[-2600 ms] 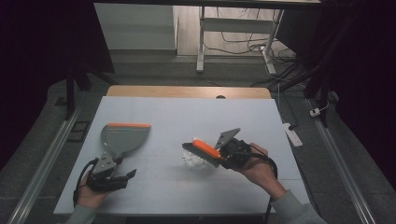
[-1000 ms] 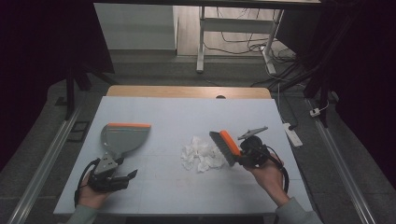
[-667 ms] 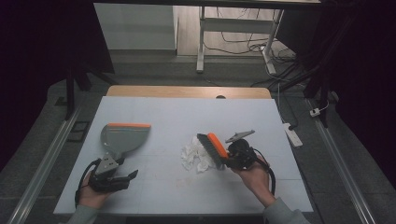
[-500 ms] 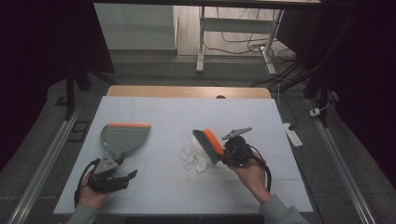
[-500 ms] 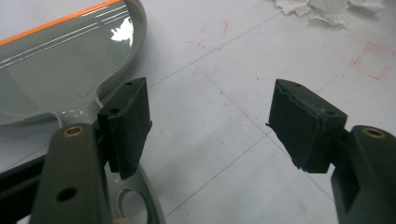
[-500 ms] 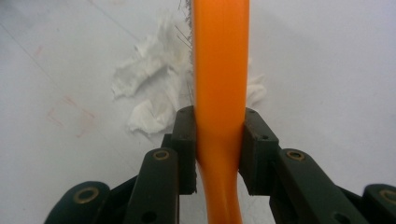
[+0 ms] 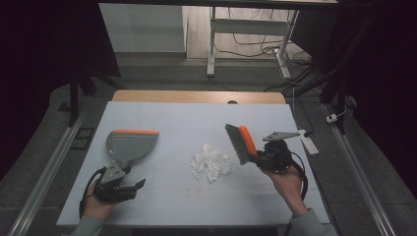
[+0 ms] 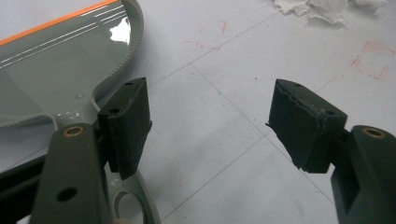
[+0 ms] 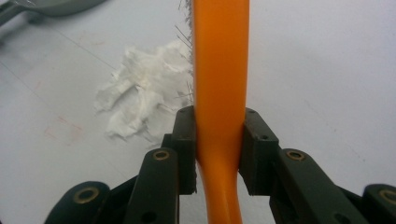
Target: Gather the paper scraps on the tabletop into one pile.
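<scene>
In the right gripper view the brush (image 9: pixel 220 70) runs off the top and bottom edges, bristles mostly behind its orange back; in the left gripper view the dustpan (image 8: pixel 56 65) is cropped left, handle partly behind the left gripper (image 8: pixel 210 121), paper scraps (image 8: pixel 327 8) cut at top.

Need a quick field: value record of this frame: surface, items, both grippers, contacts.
surface: pale blue table
dustpan: grey with orange lip, left half of table, handle toward the person
paper scraps: white crumpled pile, table centre
brush: orange handle, grey bristles, raised just right of the pile
left gripper: jaws open, nothing between them, beside the dustpan handle
right gripper: jaws shut on the brush handle
contacts: whether the bristles touch the paper scraps cannot be told
</scene>
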### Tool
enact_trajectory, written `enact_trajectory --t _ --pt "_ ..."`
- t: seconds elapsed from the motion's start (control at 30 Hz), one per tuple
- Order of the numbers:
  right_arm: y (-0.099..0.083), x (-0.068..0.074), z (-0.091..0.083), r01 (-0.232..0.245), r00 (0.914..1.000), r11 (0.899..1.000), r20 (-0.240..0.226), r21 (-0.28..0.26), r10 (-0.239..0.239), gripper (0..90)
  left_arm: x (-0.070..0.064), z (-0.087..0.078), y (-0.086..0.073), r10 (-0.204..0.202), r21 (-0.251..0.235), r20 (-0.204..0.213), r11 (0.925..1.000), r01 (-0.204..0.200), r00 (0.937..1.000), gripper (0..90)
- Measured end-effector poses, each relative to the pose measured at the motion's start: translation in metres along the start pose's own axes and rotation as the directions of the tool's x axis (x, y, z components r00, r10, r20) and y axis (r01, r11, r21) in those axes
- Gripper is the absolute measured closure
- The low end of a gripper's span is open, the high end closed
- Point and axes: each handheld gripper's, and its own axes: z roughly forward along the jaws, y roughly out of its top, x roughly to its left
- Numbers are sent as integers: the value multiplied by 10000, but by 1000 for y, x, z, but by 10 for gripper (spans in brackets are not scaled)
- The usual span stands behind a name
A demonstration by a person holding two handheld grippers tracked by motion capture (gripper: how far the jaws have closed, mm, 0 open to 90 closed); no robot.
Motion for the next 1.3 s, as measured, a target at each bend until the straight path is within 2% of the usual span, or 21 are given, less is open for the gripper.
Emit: enact_trajectory --t 0.3,0.43,0.53,0.77,1.03,1.13,1.3 --pt "-14 -12 2 5 9999 10000 116 92 -6 706 0 0 1 -198 -97 126 9998 199 9997 299" --pt "-22 -15 0 283 9994 9996 174 8 -283 706 -1 0 2 -206 -111 125 9997 207 9997 299" --pt "-31 -17 -3 290 9995 9996 151 -66 -289 706 0 0 2 -225 -128 142 9997 227 9996 299" --pt "-48 -20 -12 683 9971 9973 363 -284 -672 707 -2 0 4 -159 -174 165 9997 162 9997 298" --pt "-72 -21 -22 1260 9899 9901 735 -622 -1214 706 -4 1 4 -117 -182 174 9998 120 9998 297" --pt "-83 -24 -24 1208 9912 9895 646 -795 -1158 706 -4 2 5 -92 -163 166 9998 95 9998 297" --pt "-89 -29 -25 1198 9908 9882 754 -953 -1128 706 -6 3 6 20 -170 198 9999 -17 9998 297"
